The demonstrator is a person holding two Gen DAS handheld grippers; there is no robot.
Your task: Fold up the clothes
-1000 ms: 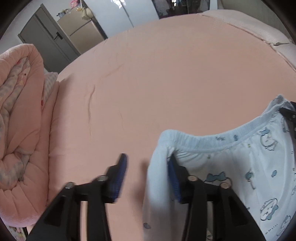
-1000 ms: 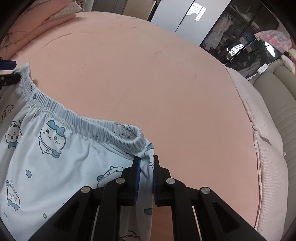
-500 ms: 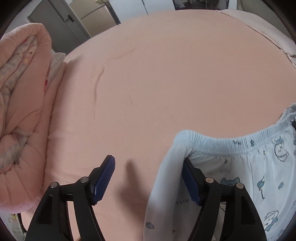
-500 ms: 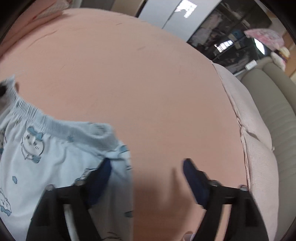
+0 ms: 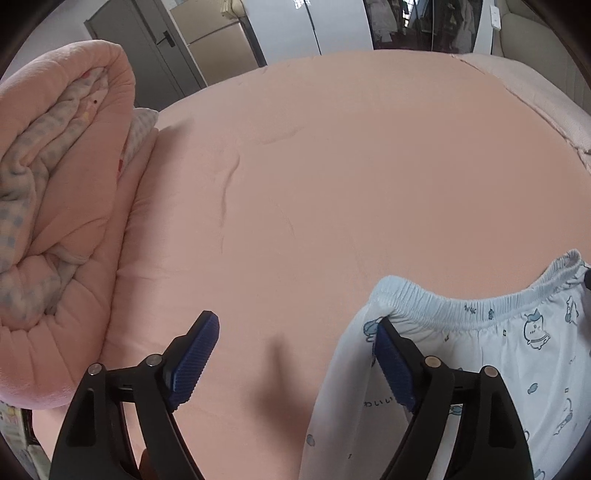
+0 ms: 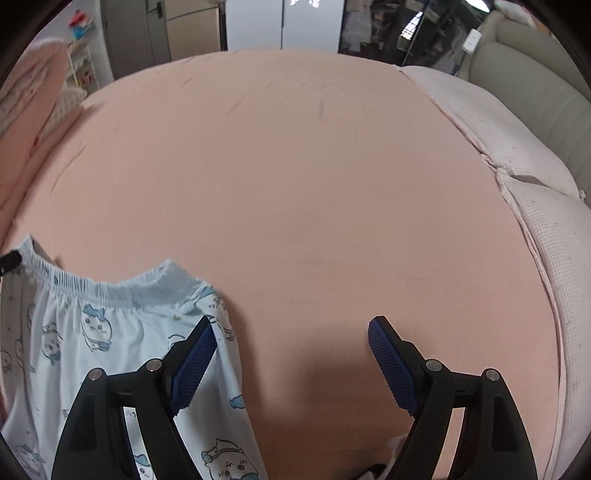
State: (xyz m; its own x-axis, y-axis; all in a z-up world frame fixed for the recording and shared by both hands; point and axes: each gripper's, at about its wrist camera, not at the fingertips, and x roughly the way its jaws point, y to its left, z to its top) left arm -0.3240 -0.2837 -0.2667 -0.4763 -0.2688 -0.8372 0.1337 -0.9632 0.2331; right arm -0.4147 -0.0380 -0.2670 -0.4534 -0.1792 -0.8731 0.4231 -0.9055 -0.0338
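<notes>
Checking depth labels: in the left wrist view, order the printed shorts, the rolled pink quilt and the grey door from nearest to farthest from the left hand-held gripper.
1. Shorts: against the right finger of the left hand-held gripper.
2. Quilt: left, on the bed.
3. Door: top left, beyond the bed.

pants point(image 5: 517, 350) lie on bed point(image 5: 351, 166), rolled quilt point(image 5: 55, 203) at its left.

Pale blue printed shorts point(image 5: 517, 354): lower part cut off by the bottom and right edges in both wrist views. Folded pink quilt point(image 5: 55, 206): cropped at left edge. Dark items behind glass doors point(image 6: 388, 29): too small to identify.
</notes>
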